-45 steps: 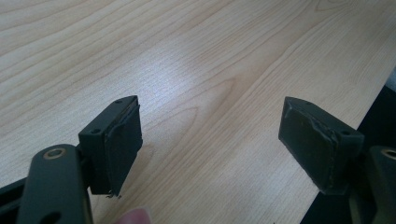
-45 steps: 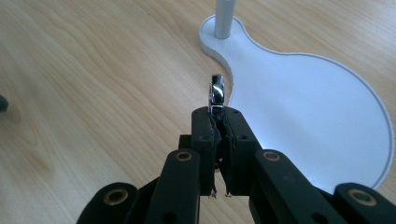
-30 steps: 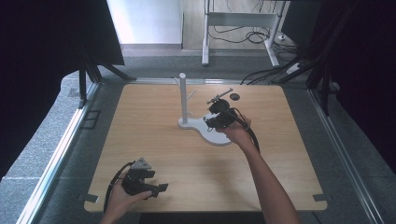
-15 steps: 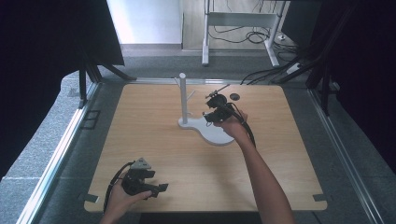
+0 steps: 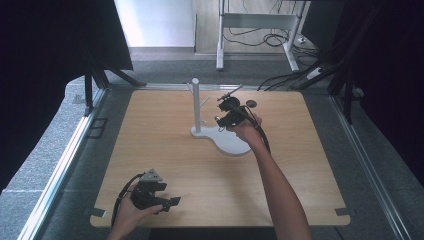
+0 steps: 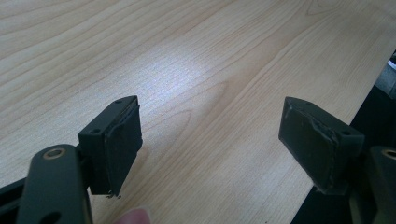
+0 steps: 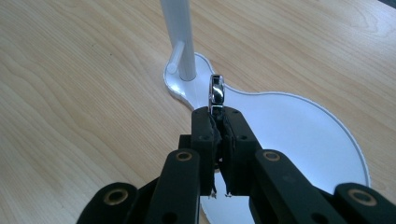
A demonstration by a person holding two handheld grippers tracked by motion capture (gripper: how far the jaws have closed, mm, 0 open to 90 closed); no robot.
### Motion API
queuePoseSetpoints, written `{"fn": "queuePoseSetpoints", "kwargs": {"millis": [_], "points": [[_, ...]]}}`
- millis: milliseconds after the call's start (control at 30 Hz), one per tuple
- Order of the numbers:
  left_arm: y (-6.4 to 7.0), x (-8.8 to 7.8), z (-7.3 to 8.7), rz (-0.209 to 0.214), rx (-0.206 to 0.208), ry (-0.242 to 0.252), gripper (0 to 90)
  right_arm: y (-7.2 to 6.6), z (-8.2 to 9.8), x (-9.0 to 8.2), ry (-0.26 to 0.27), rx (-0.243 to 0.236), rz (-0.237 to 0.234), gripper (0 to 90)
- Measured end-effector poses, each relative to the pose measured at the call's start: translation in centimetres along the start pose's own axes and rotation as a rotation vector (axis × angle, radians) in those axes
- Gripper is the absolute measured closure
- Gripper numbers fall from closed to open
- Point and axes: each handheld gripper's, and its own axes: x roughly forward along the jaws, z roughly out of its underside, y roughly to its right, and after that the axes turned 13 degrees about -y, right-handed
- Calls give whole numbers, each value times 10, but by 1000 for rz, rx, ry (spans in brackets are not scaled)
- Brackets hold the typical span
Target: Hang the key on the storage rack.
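Toward the far edge of the desk (image 5: 150, 130), a little right of its middle, the right gripper (image 7: 218, 116) is hovering just above a white stand's flat base (image 7: 299, 135). Its jaws are pressed together on a small shiny metal ring (image 7: 217, 91), which is sticking up edge-on from between the pads (what exactly the ring belongs to is too small to tell). Holding it upright by its lower rim is leaving the hole free, which reads as a grip meant for slipping the ring over something. The stand's white post (image 5: 196, 102) is rising from the narrow end of the base, and a short peg (image 7: 176, 57) is jutting from the post near its foot, just ahead and to the left of the ring in the right gripper view. That peg looks like the likely hanging spot, though this is only a judgement.

A small dark round thing (image 5: 251, 104) is lying on the desk beyond the hand, near the far edge.

Close to the near left corner, the left gripper (image 6: 210, 140) is idling low over bare wood, its jaws spread wide with nothing between them, presumably parked out of the way while the other hand is working.
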Motion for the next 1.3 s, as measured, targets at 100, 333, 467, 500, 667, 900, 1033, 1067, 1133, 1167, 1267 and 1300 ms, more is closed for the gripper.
{"fn": "queuePoseSetpoints", "kwargs": {"millis": [100, 333, 467, 500, 667, 900, 1033, 1067, 1133, 1167, 1267, 1300], "points": [[1, 1, 0, 0, 0, -1, 218, 1, -2, 1, 4, 4, -3, 843], [1, 1, 0, 1, 4, -3, 218, 2, -7, 1, -1, 9, 3, 843], [0, 1, 0, 4, 4, -2, 218, 2, -11, 1, 2, 4, 7, 842], [-1, 1, 0, 7, 1, -3, 218, 2, -12, 1, 0, 1, 7, 842], [-2, 3, 0, 13, -5, -4, 218, 4, -17, 2, 2, 8, 7, 842], [-2, 1, 1, 18, -3, 3, 218, 5, -28, 0, 10, 13, 22, 843], [-2, 1, 1, 17, 4, 2, 218, 8, -32, -1, 11, 20, 24, 842], [-2, 1, 0, 20, 3, 1, 218, 8, -32, -1, 11, 20, 24, 842], [-2, 1, 0, 21, 4, 1, 218, 8, -36, 0, 6, 22, 26, 842], [-2, 2, 0, 22, 4, 1, 218, 8, -36, 0, 6, 22, 26, 842], [-1, 1, 0, 20, 4, 0, 218, 8, -40, 0, 5, 19, 31, 842], [-1, 1, 0, 21, 4, 0, 218, 8, -41, 0, 5, 22, 30, 842]]}}
